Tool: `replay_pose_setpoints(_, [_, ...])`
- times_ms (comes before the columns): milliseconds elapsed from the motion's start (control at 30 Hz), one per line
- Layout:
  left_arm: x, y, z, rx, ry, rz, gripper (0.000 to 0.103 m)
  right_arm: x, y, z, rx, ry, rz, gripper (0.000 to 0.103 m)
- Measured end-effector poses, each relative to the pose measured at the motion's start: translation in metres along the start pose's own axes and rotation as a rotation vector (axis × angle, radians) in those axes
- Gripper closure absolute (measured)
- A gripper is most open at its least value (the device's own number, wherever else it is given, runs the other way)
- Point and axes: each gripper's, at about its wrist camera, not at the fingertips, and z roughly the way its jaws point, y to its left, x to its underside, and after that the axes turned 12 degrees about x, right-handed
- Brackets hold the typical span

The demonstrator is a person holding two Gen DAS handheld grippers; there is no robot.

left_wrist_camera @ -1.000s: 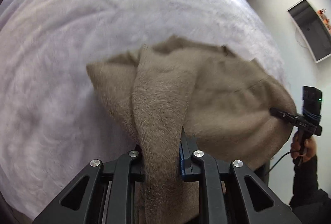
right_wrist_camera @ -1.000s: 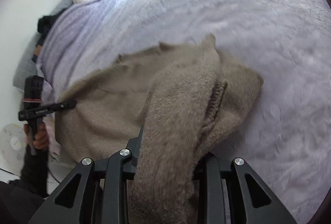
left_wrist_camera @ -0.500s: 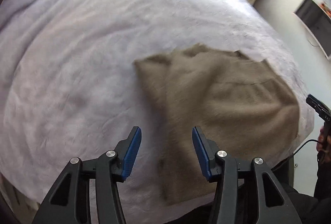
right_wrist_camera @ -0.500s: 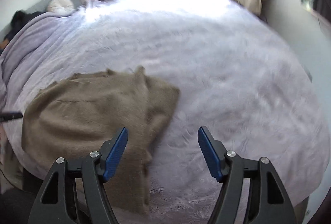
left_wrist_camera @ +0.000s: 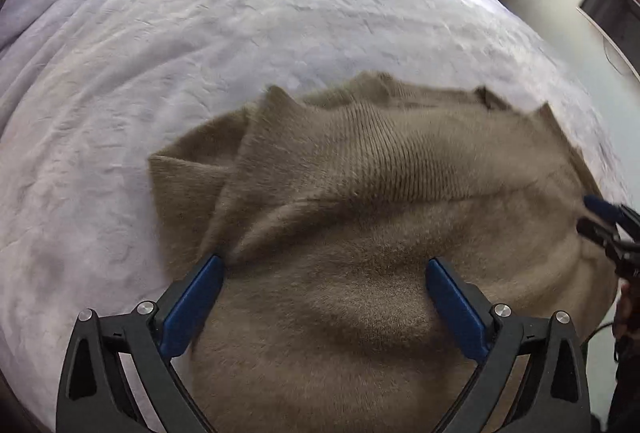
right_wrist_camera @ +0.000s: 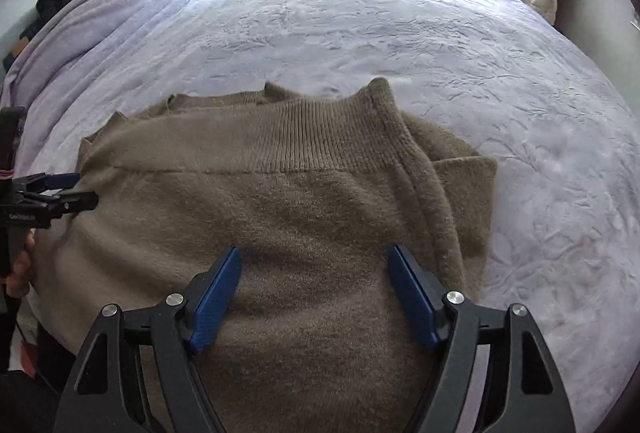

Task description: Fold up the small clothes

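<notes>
On the pale lilac plush bed cover (right_wrist_camera: pixel 400 33), the fuzzy taupe knit sweater (right_wrist_camera: pixel 280 213) lies near the edge closest to you, its ribbed band running across the far side and one part folded in over the body at the side. Your left gripper (left_wrist_camera: pixel 324 273) hangs just above the sweater's near portion with its blue-padded jaws opening wide; knit lies under the gap, but the pads press on nothing. Your right gripper (right_wrist_camera: pixel 316 273) is likewise above the sweater, toward its folded side, jaws opening and holding nothing. Each gripper shows at the sweater's edge in the other's view, so you have them spread across the sweater's width, probably so both can take the near hem together. The sweater sits flat enough for a further fold. Judging from this, you are between grasps; the next pinch likely needs both layers caught, or the thick nap may slip.
</notes>
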Motion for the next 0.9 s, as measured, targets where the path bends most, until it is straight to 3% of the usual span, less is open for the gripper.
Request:
replay_pose_setpoints(33, [-0.002,-0.006,-0.011,-0.018,-0.031,0.009,0.000,-0.002,0.002,-0.009,0.020,-0.002,-0.005,0.024])
replay_pose_setpoints(133, [-0.010,-0.027,-0.033,0.037,-0.101,0.065,0.000,-0.012,0.013,-0.042,0.011,-0.096,-0.019,0.021])
replay_pose_setpoints(233, [-0.022,-0.037,-0.008,0.058,-0.035,0.078,0.000,-0.037,0.027,-0.027,0.023,-0.066,-0.047,0.019])
replay_pose_setpoints(300, [-0.029,-0.035,0.021,0.001,0.033,0.071,0.000,-0.051,0.038,0.003,0.039,0.011,-0.049,0.019])
replay_pose_setpoints(333, [-0.033,-0.030,0.039,-0.068,0.062,0.071,0.000,-0.057,0.039,0.018,0.059,0.048,-0.046,0.019])
replay_pose_setpoints(433, [-0.046,-0.016,0.046,-0.082,0.061,0.031,0.000,-0.074,0.035,0.057,0.171,0.119,-0.014,0.019])
replay_pose_setpoints(500, [-0.054,-0.010,0.042,-0.113,0.050,-0.006,0.000,-0.085,0.023,0.070,0.129,0.146,0.069,0.016])
replay_pose_setpoints(567, [-0.061,-0.005,0.039,-0.207,0.045,-0.043,0.000,-0.092,0.014,0.066,0.125,0.149,0.121,0.016])
replay_pose_setpoints(600, [-0.060,-0.003,0.037,-0.206,0.054,-0.053,0.000,-0.093,0.013,0.060,0.126,0.157,0.136,0.016])
replay_pose_setpoints(667, [-0.052,-0.007,0.024,-0.129,0.037,-0.059,0.000,-0.089,0.017,0.039,0.096,0.127,0.151,0.016])
replay_pose_setpoints(767, [-0.032,-0.032,0.012,-0.001,0.043,0.027,0.000,-0.074,0.040,0.010,-0.001,0.086,0.084,0.016])
replay_pose_setpoints(867, [-0.019,-0.055,0.010,-0.003,0.052,0.140,0.000,-0.053,0.078,-0.004,-0.055,0.075,-0.082,0.019])
replay_pose_setpoints(900, [-0.016,-0.059,0.015,-0.035,0.062,0.162,0.000,-0.047,0.092,0.001,-0.016,0.093,-0.149,0.020])
